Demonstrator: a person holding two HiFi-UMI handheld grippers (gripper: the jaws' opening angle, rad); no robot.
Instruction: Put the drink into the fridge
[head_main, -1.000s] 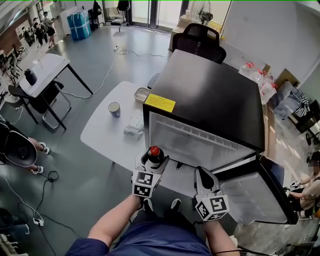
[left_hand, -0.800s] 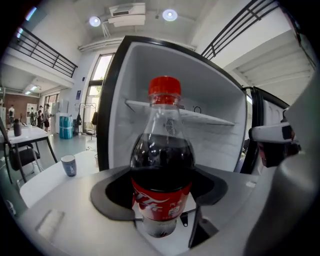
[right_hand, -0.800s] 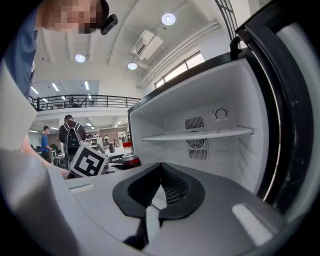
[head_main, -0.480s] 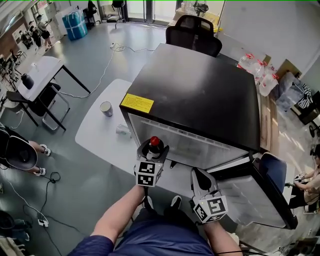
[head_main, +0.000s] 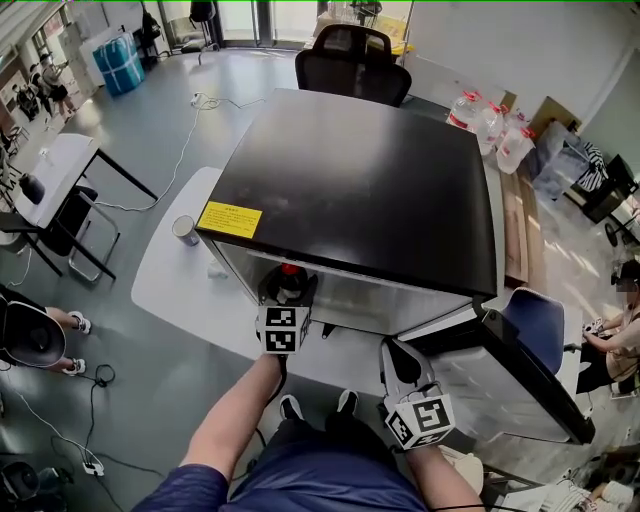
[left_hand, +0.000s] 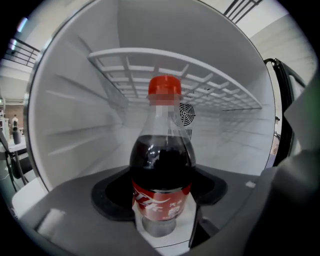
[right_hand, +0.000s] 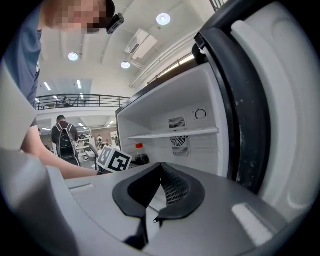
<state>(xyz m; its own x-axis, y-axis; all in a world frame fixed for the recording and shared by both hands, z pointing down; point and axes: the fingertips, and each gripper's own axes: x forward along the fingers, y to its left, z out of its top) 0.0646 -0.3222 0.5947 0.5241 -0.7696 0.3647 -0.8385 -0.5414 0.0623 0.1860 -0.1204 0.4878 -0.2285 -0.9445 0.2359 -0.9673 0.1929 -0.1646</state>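
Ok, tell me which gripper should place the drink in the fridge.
Left. The left gripper holds the cola bottle at the open fridge; the right gripper is shut, empty, near the door.

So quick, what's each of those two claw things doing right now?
Left gripper: closed on the cola bottle.
Right gripper: closed, holding nothing.

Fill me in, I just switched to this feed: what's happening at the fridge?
A person works a gripper in each hand. The left gripper is shut on an upright cola bottle with a red cap, holding it at the mouth of the open fridge, below the wire shelf. The bottle is not yet released. The right gripper is empty, jaws together, hanging low near the open door.
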